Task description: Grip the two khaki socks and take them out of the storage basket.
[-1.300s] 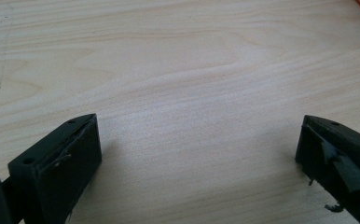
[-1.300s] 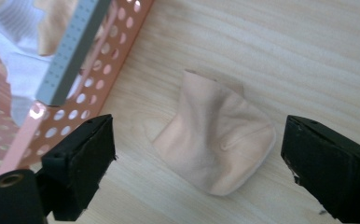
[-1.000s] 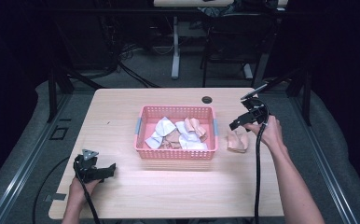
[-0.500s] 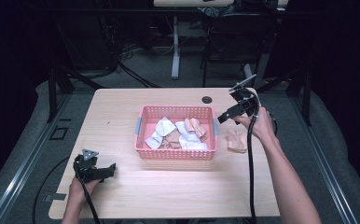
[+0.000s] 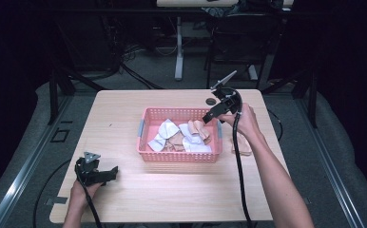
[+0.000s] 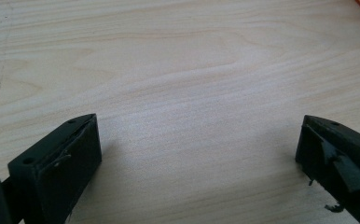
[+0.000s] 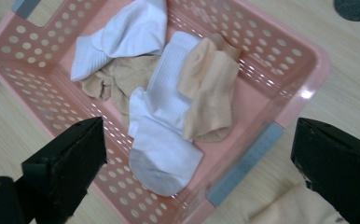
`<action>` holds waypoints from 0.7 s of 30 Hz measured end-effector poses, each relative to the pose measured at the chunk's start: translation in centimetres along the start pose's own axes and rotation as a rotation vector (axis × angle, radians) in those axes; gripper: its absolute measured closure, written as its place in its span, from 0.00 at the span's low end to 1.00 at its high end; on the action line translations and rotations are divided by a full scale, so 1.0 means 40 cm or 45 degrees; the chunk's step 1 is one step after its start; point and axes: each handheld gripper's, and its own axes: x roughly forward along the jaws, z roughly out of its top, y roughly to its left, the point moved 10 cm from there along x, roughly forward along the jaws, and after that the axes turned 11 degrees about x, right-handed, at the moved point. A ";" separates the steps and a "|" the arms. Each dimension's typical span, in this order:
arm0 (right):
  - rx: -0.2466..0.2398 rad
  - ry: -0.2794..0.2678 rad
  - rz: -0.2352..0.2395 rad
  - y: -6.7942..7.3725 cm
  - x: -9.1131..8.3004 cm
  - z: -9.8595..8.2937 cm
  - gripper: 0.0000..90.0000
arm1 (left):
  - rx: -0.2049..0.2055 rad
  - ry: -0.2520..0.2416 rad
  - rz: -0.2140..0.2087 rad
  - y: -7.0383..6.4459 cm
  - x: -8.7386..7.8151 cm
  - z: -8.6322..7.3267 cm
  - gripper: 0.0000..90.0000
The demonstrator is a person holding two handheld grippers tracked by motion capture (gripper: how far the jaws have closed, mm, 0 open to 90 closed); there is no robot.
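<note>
A pink perforated basket [image 5: 146, 142] stands mid-table and holds several socks. In the right gripper view a white sock [image 7: 162, 135] lies across the middle of the basket [image 7: 308, 56], a beige sock [image 7: 211, 93] overlaps it, and another white sock [image 7: 127, 35] sits behind. My right gripper [image 5: 209, 117] hovers open above the basket's right end, its jaws [image 7: 199, 128] wide apart with nothing between them. One beige sock [image 5: 242, 145] lies on the table right of the basket. Low over bare wood at the front left, my left gripper [image 5: 114, 172] is open and empty [image 6: 199, 121].
A small black round disc [image 5: 211, 101] sits on the table behind the basket's right corner. Grey tabs mark the basket's short ends [image 7: 243, 163]. Bare wood [image 5: 172, 194] stretches across the front, and chairs and cables crowd the dark floor beyond the far edge.
My right gripper has risen from beside the beige sock on the table and swung left, over the basket's right end. The left gripper has stayed put.
</note>
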 end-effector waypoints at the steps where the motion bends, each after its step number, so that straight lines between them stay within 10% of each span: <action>1: -0.005 0.011 0.005 0.007 0.009 0.003 0.03 | 0.000 0.000 0.000 0.000 0.000 0.000 0.00; 21: -0.016 0.080 -0.001 0.042 0.143 0.038 0.19 | 0.001 0.000 0.000 0.000 0.000 0.000 0.00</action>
